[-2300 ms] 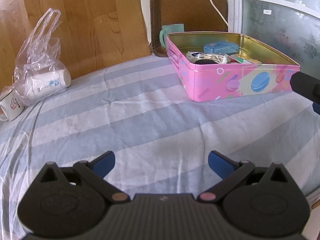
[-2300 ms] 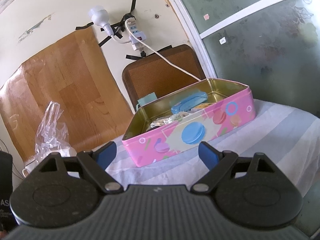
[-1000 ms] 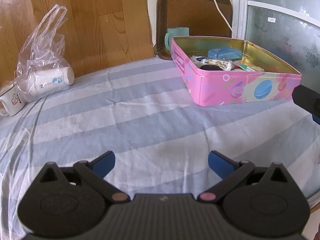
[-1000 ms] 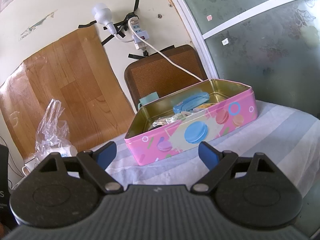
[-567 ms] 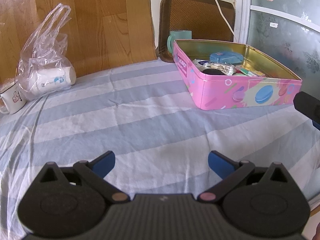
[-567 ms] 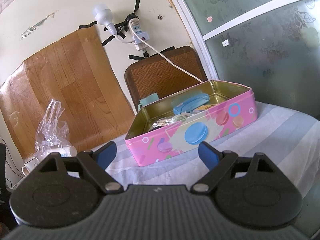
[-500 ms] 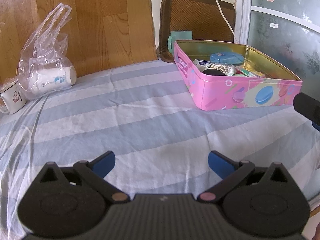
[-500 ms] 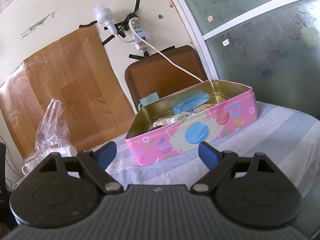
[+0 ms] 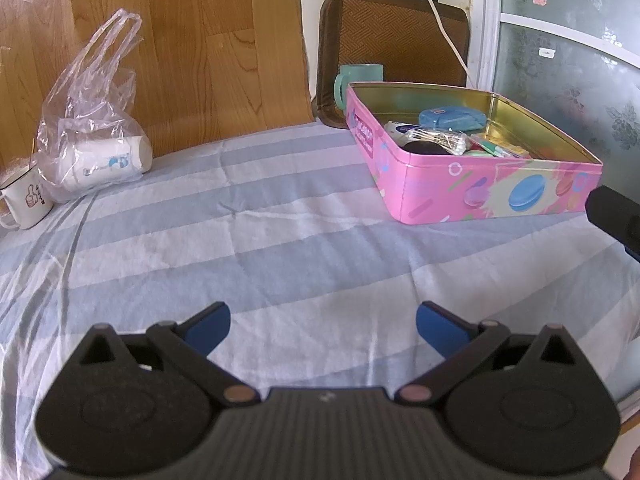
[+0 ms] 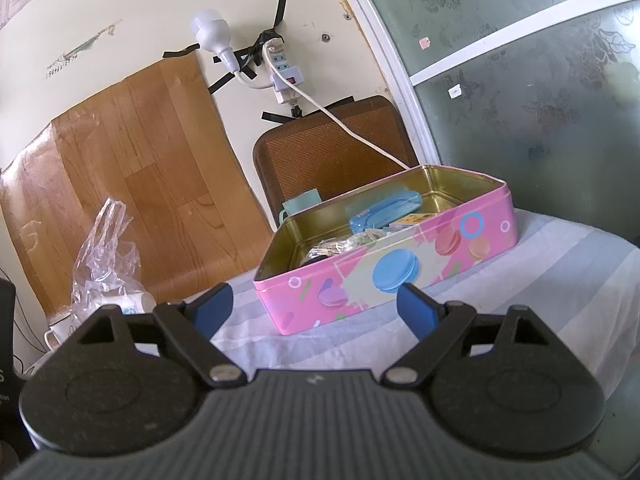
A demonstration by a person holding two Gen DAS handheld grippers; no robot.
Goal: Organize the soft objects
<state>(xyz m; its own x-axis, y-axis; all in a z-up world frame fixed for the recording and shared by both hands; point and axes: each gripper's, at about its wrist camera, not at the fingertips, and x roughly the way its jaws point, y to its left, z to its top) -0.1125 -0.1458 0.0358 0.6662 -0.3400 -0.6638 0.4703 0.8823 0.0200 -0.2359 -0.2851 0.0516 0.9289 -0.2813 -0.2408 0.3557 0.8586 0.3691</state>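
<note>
Both claws are standing wide with nothing between their blue fingertips. On the left, the left claw (image 9: 323, 326) is hovering over a bare stretch of the blue-and-white striped cloth (image 9: 248, 248) covering the worktop. On the right, the right claw (image 10: 313, 307) is pointing at the long side of the pink tin (image 10: 384, 272), which is sitting open on the cloth, well ahead of the left claw and to its right. Inside the tin are lying a blue case (image 9: 452, 117), a packet of cotton swabs (image 9: 436, 138) and other small items too small to tell. Further left, a clear plastic bag (image 9: 90, 120) is holding a white cup, just beside a white mug (image 9: 24, 200). Behind the tin, a green mug (image 9: 358, 84) is standing against a brown mat (image 9: 392, 36).
</note>
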